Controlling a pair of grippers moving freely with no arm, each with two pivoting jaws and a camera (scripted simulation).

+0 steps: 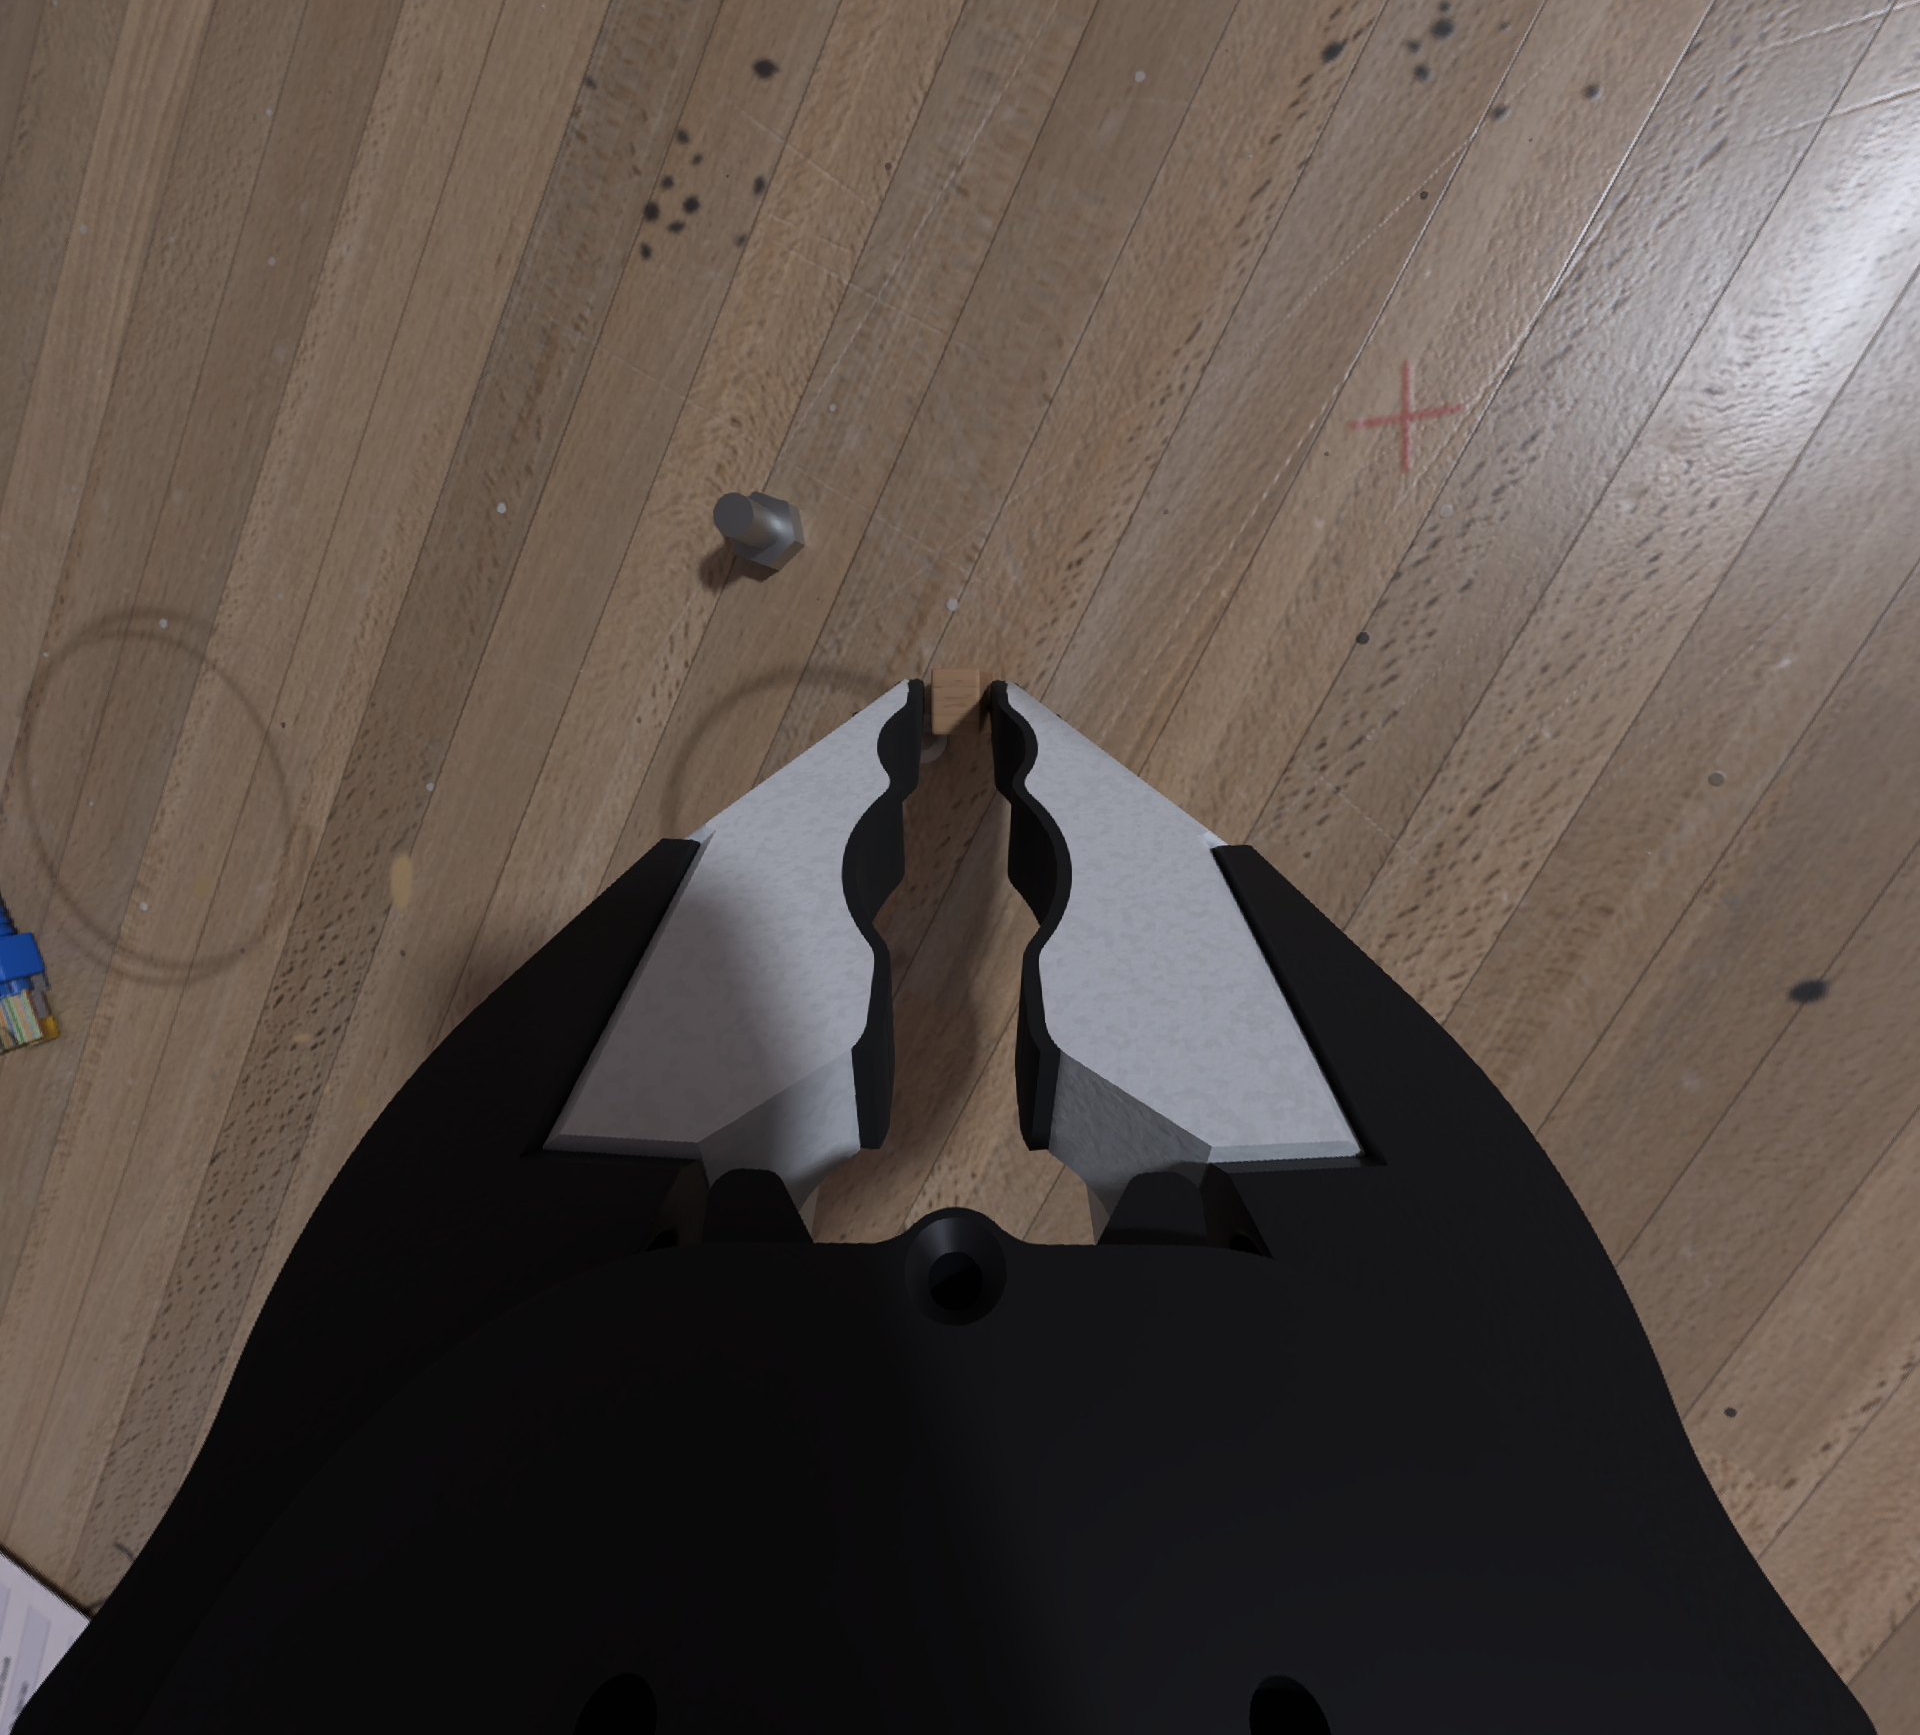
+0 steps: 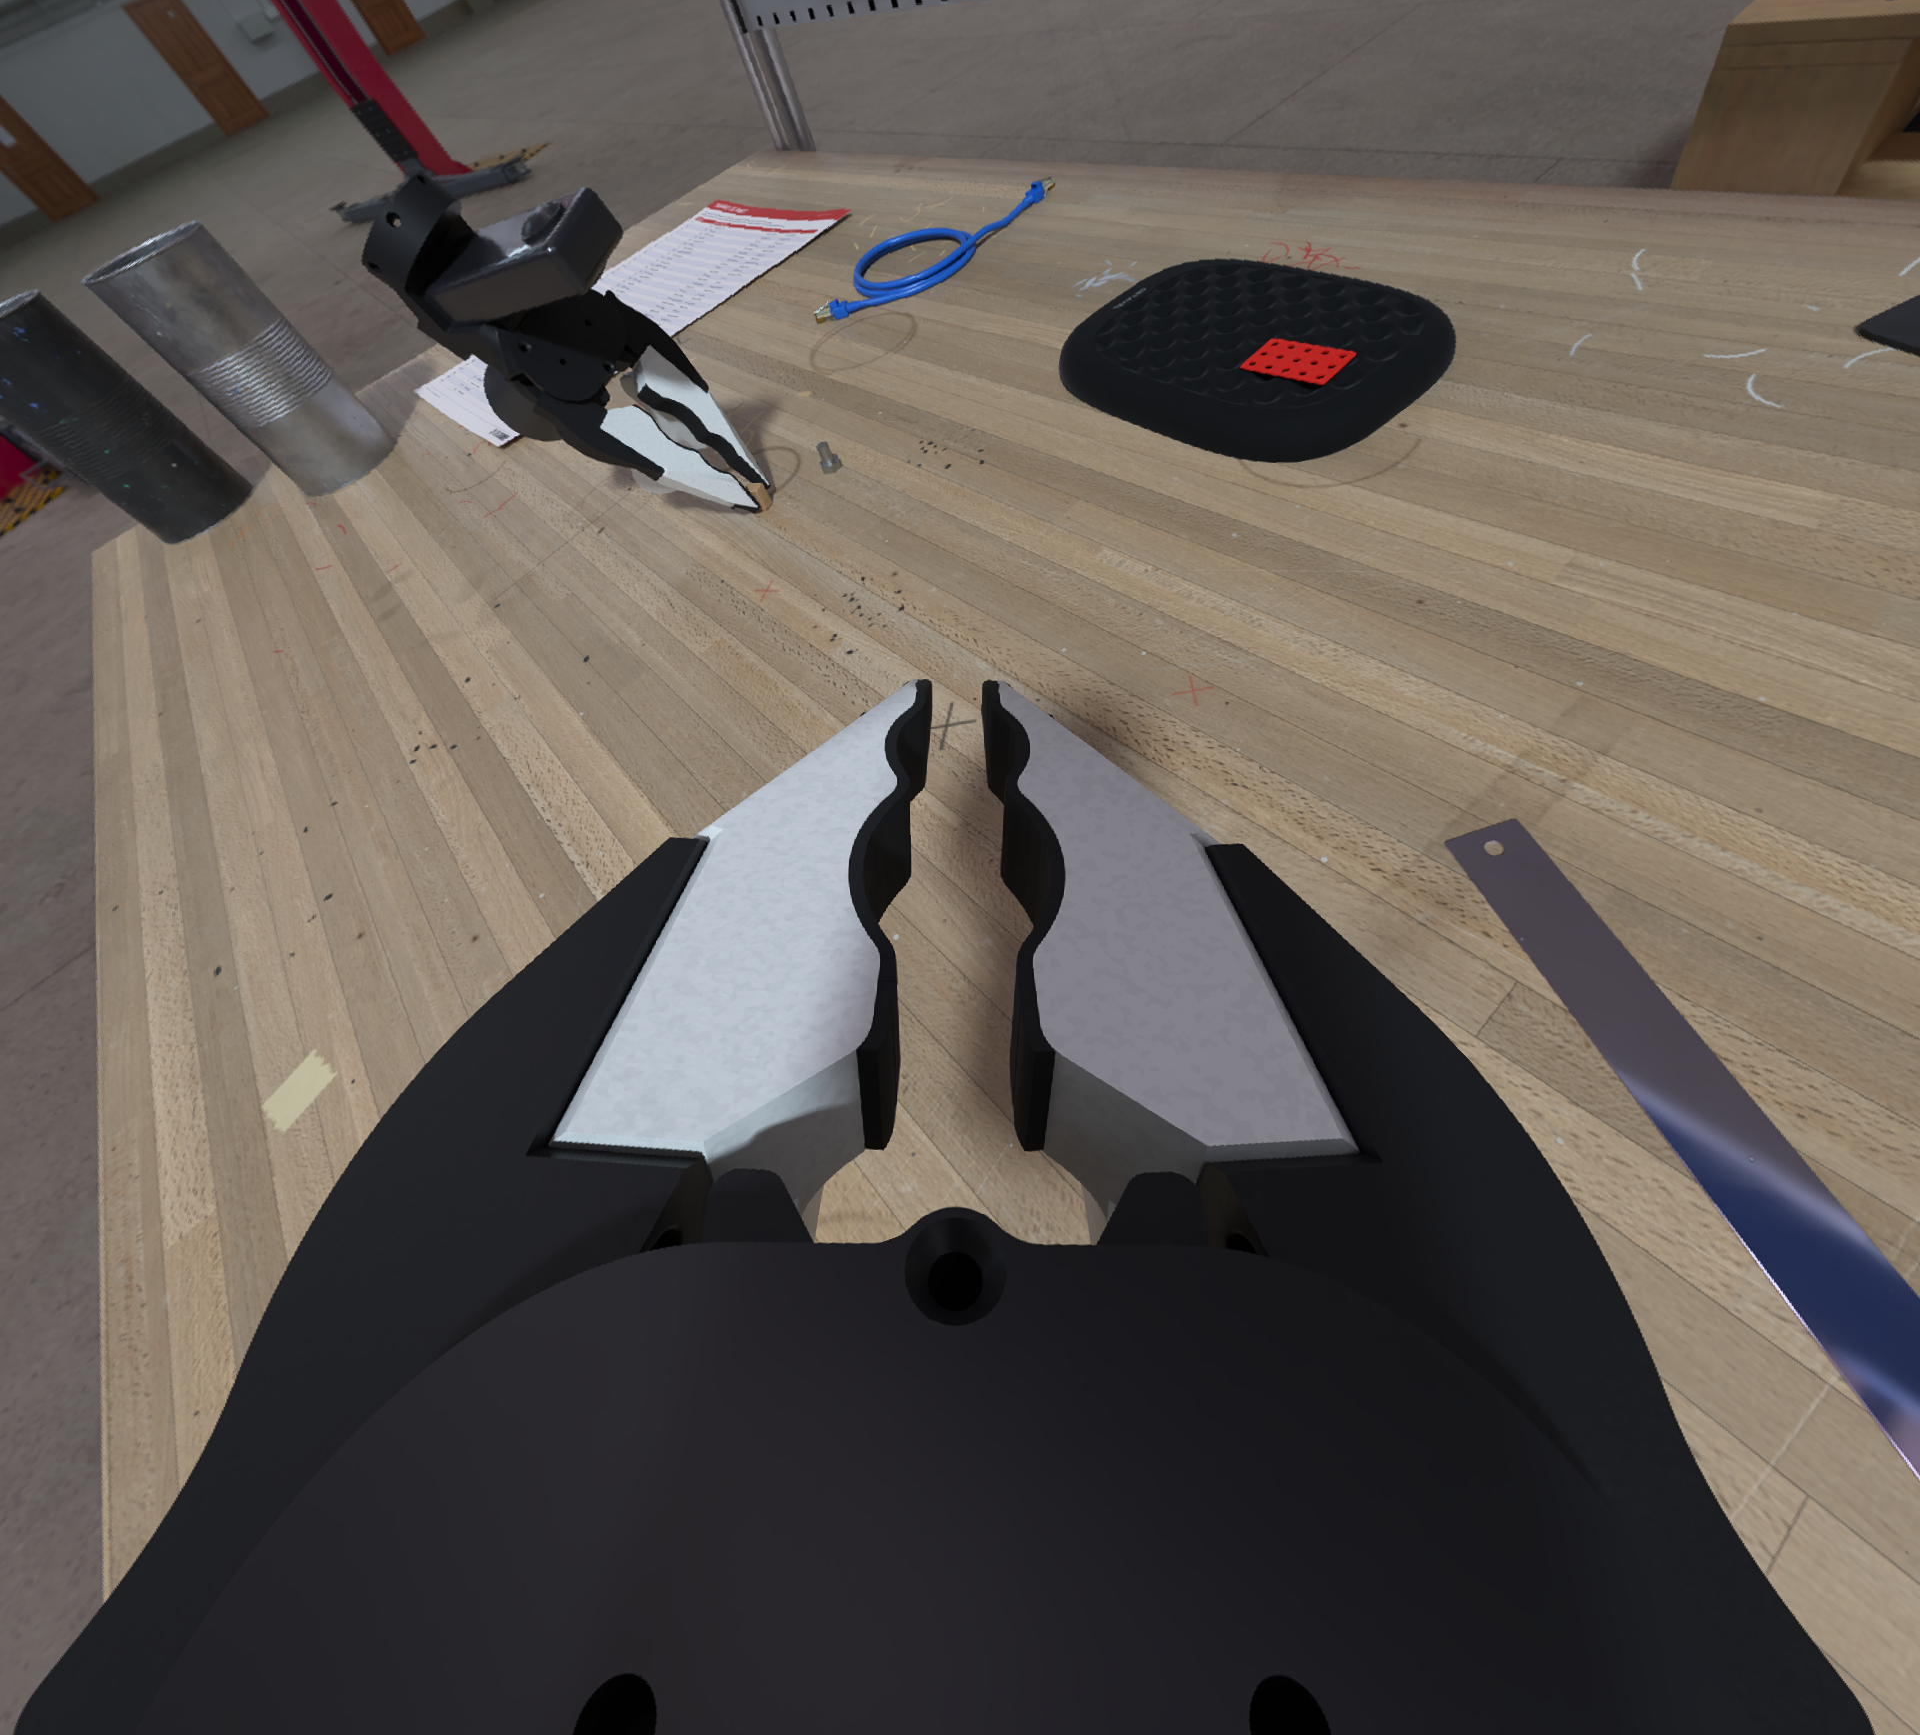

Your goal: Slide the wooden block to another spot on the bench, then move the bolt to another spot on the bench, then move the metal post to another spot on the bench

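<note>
Left gripper (image 1: 954,709) pinches small wooden block (image 1: 955,700) at its fingertips, on the bench (image 1: 1351,750) beside the bolt (image 1: 762,530). Block looks light, rigid, grippy; side faces suit it. Right gripper (image 2: 956,711) hovers slightly spread, empty. Printed sheet (image 2: 727,257) by the blue cable (image 2: 920,257): text unreadable. Metal post unidentified.

Ahead of you a black mat (image 2: 1195,397) carrying a red perforated plate (image 2: 1299,360), your blue coiled cable (image 2: 920,257), printed sheet (image 2: 727,257), steel ruler (image 2: 1704,1124) at right
</note>
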